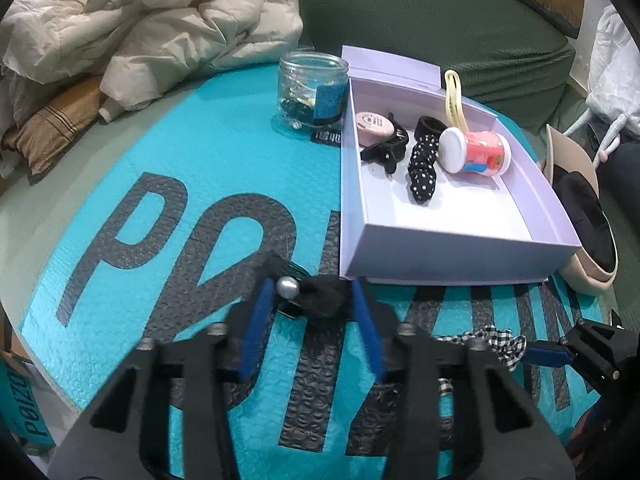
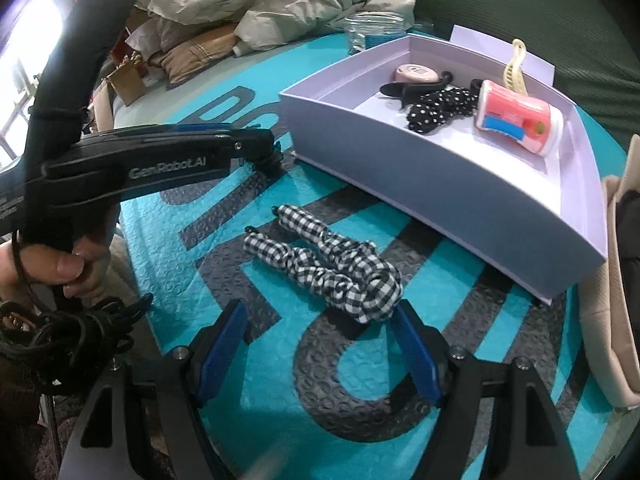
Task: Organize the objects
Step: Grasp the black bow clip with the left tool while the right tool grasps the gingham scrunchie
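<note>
Left hand-held gripper [image 1: 316,296] clamping black pearl hair clip [image 1: 320,298]; lifting clear over lilac box [image 1: 448,256] wall advised. Right hand-held gripper [image 2: 320,320] gaping beside gingham scrunchie [image 2: 332,268].

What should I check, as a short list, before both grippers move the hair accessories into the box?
1. Left gripper around the black pearl hair clip: ok, the fingers bracket it; firm grip: cannot tell.
2. Right gripper open: ok.
3. Checkered scrunchie between the right fingers: not ok, it lies just ahead, at the right fingertip.
4. Free floor in the lavender box: ok, the near half is bare.
5. Grippers apart from each other: ok.
</note>
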